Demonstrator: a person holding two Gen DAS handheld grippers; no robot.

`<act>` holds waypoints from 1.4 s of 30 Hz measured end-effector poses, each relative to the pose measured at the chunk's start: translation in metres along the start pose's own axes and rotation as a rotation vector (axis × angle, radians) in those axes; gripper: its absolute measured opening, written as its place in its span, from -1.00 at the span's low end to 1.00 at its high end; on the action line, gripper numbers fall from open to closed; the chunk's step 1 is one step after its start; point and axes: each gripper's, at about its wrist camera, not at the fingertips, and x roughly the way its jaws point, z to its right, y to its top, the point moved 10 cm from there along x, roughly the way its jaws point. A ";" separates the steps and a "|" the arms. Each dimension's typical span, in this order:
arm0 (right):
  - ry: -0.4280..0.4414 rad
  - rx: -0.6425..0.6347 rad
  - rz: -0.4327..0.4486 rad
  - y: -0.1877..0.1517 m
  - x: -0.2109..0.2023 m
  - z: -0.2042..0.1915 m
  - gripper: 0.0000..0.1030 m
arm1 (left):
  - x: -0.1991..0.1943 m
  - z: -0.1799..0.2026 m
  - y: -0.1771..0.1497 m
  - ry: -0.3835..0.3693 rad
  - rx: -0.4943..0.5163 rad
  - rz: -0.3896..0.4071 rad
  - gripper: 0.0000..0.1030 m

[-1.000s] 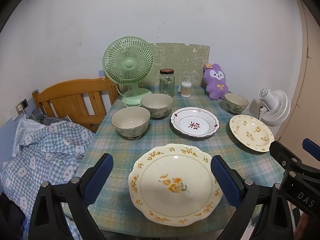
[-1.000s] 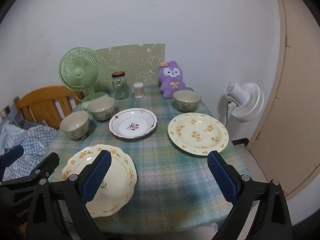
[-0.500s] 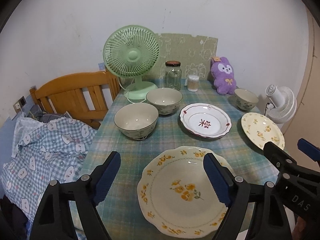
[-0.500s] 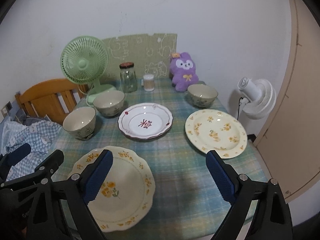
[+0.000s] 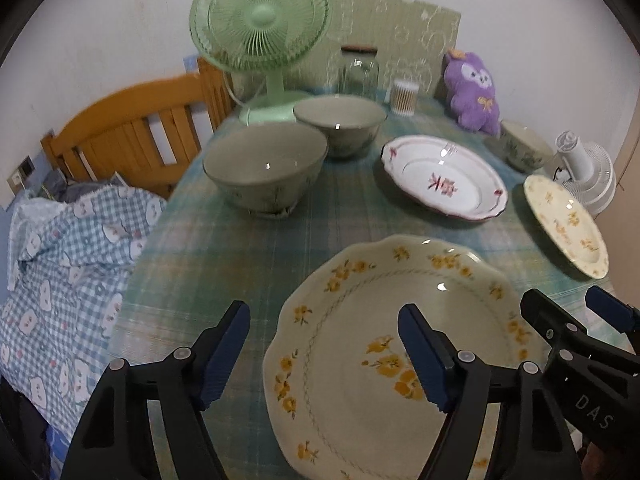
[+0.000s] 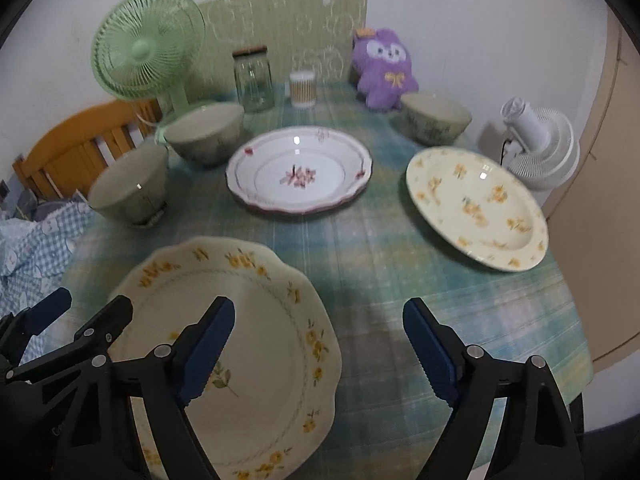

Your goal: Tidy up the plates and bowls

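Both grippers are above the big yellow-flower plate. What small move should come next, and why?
Probably lower the left gripper so its jaws straddle the left rim of the large plate. Its jaws, just closing, and the right gripper's hold nothing; the plate lies flat on the table.

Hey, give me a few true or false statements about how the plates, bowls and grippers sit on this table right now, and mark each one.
1. Three bowls stand on the table. True: two side by side near the green fan, a near bowl and a far bowl, and a third bowl by the purple plush toy.
2. The red-patterned plate is stacked on a yellow-flowered plate. False: it lies alone on the tablecloth.
3. The left hand-held gripper holds a bowl. False: its jaws have just been closing but are open, straddling the left rim of the large yellow-flowered plate.
4. The right hand-held gripper is open and holds nothing. True.
5. The glass jar is lying on its side. False: it stands upright.
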 end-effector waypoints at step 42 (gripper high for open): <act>-0.005 0.052 -0.293 -0.020 0.063 0.048 0.11 | 0.043 0.046 -0.018 -0.023 -0.037 -0.230 -0.01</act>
